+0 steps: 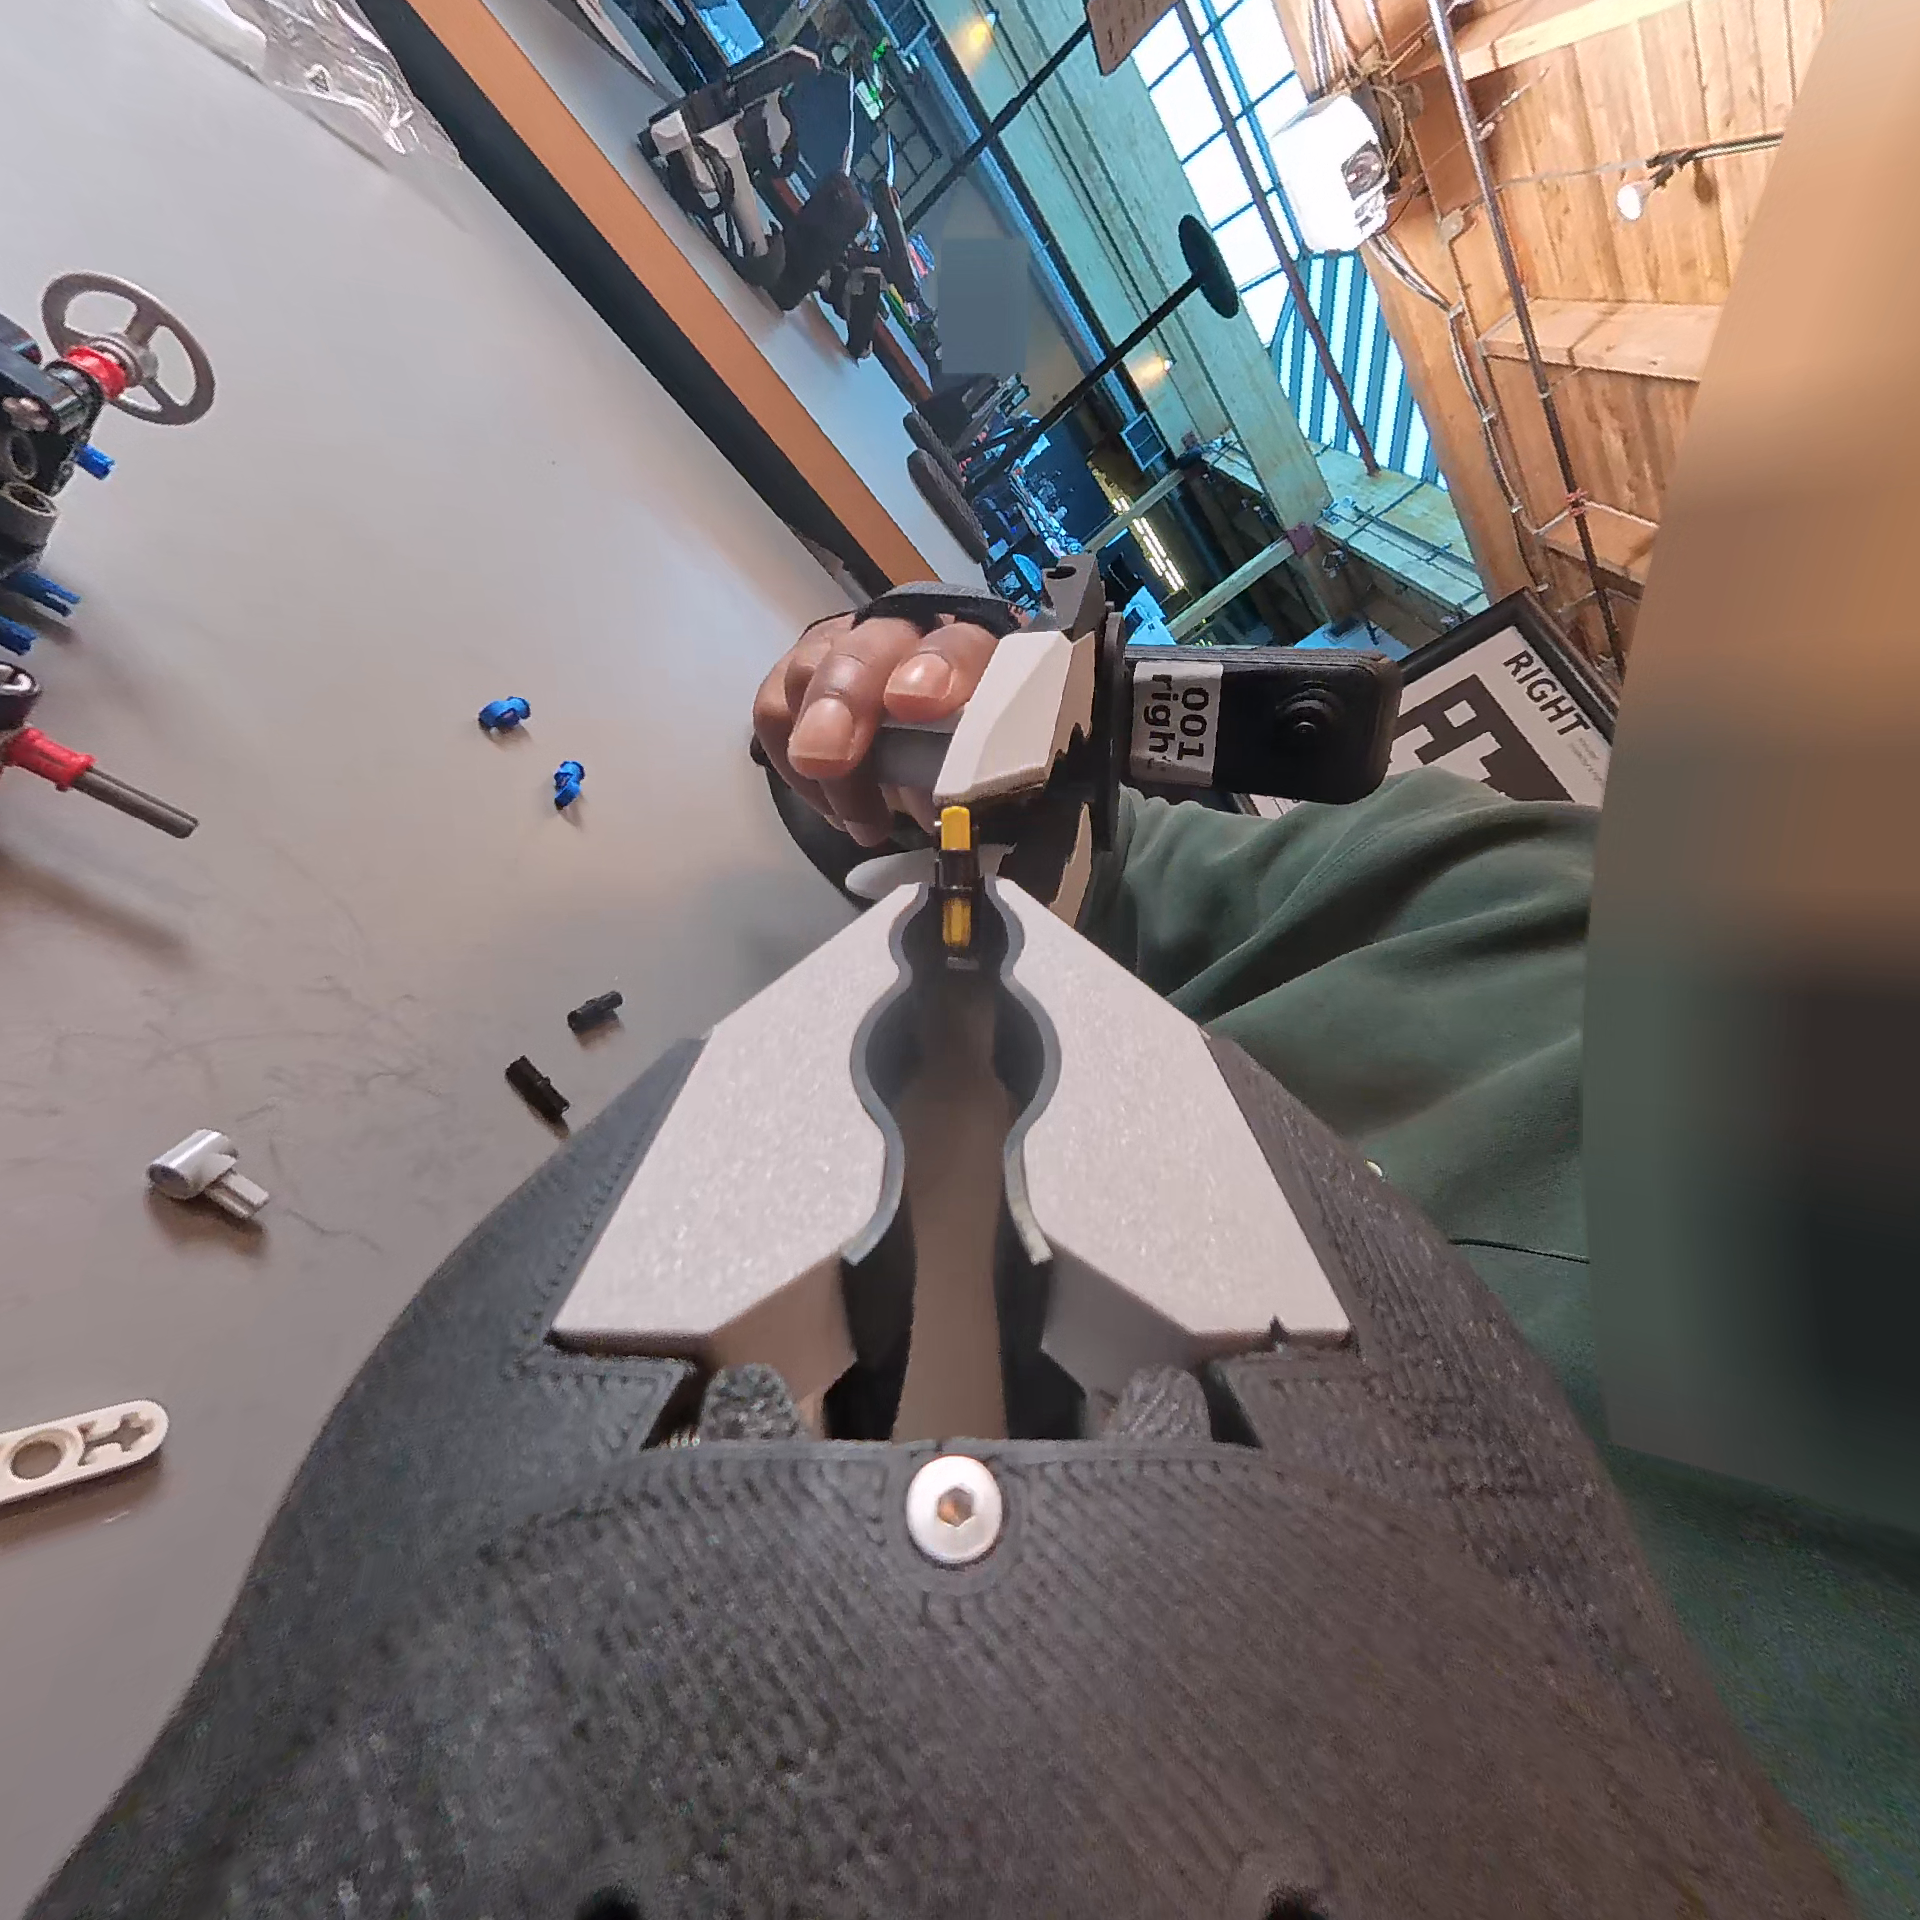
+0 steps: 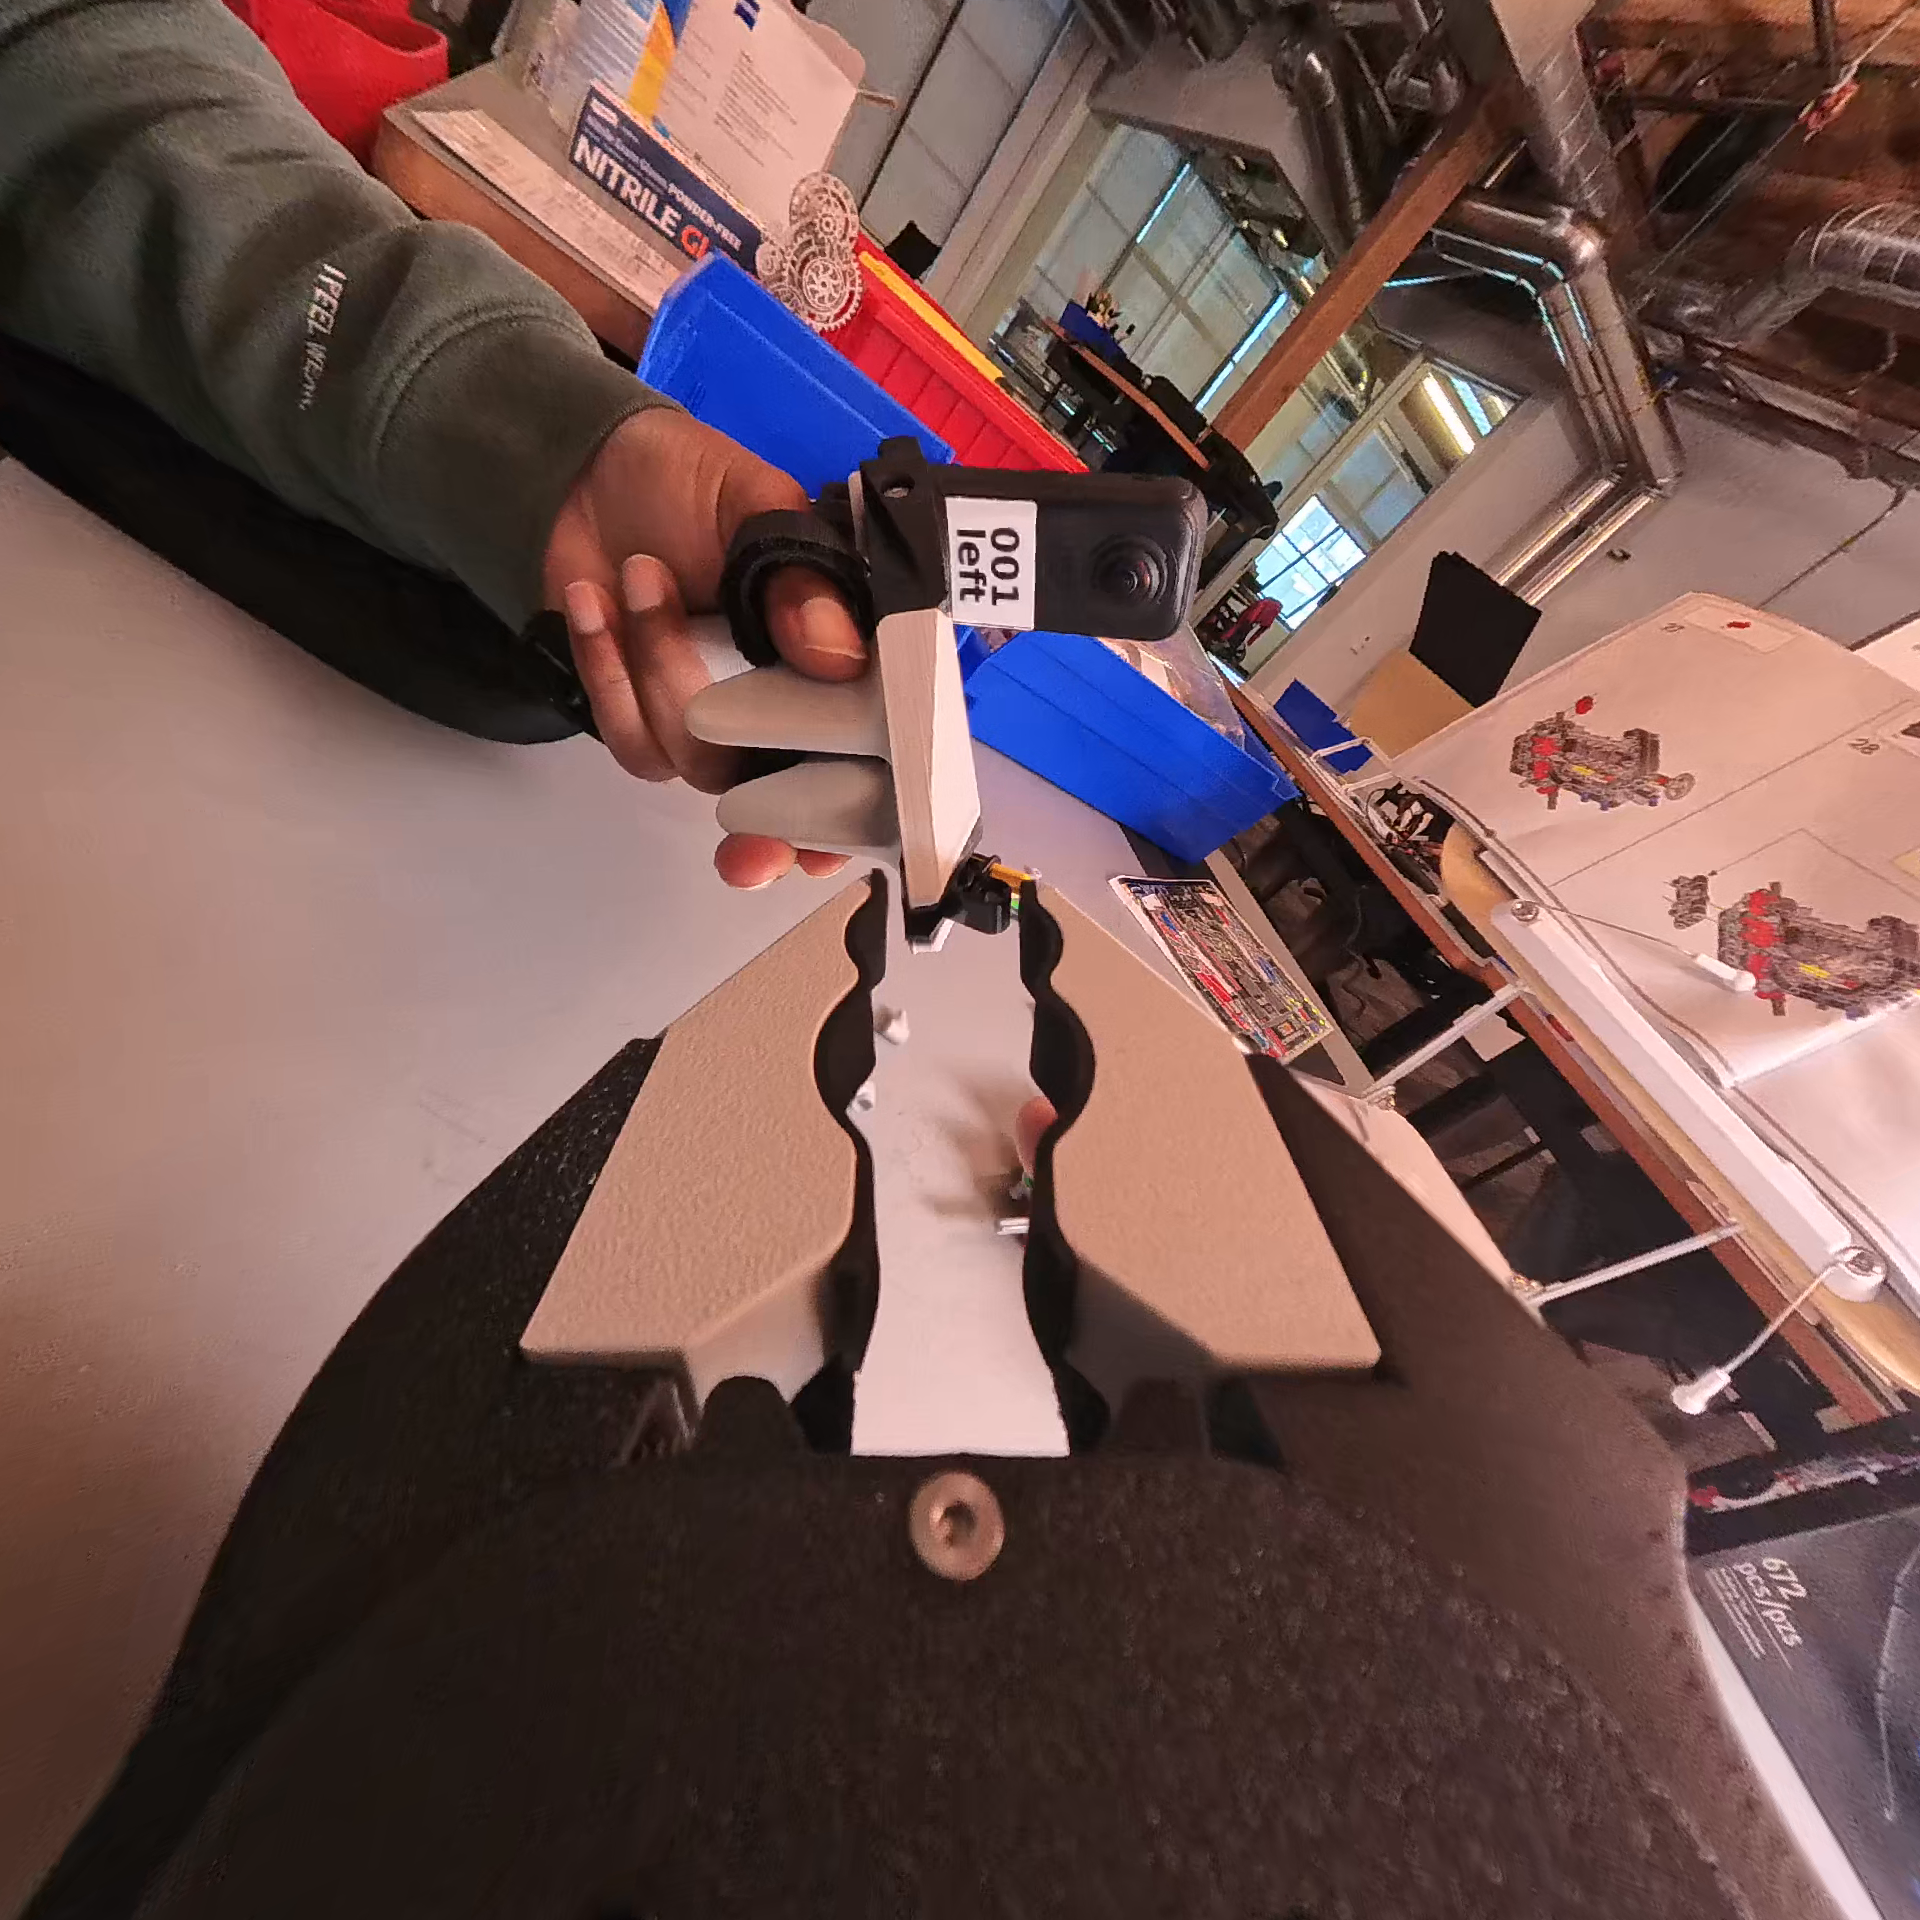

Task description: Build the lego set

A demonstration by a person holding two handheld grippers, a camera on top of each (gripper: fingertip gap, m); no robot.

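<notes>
Both claws meet tip to tip above the grey bench (image 1: 364, 727). The left claw (image 1: 956, 914) pinches a small yellow-and-black lego pin (image 1: 955, 896), and the right claw (image 2: 961, 914) grips its other end. White printed labels sit on both black wrist cameras; loose blue pins (image 1: 506, 713) lie left of the left claw.

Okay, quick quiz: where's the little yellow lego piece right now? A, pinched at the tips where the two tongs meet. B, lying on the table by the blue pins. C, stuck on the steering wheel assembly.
A: the yellow piece sits at the left tongs tips, meeting the right tongs above the table.
</notes>
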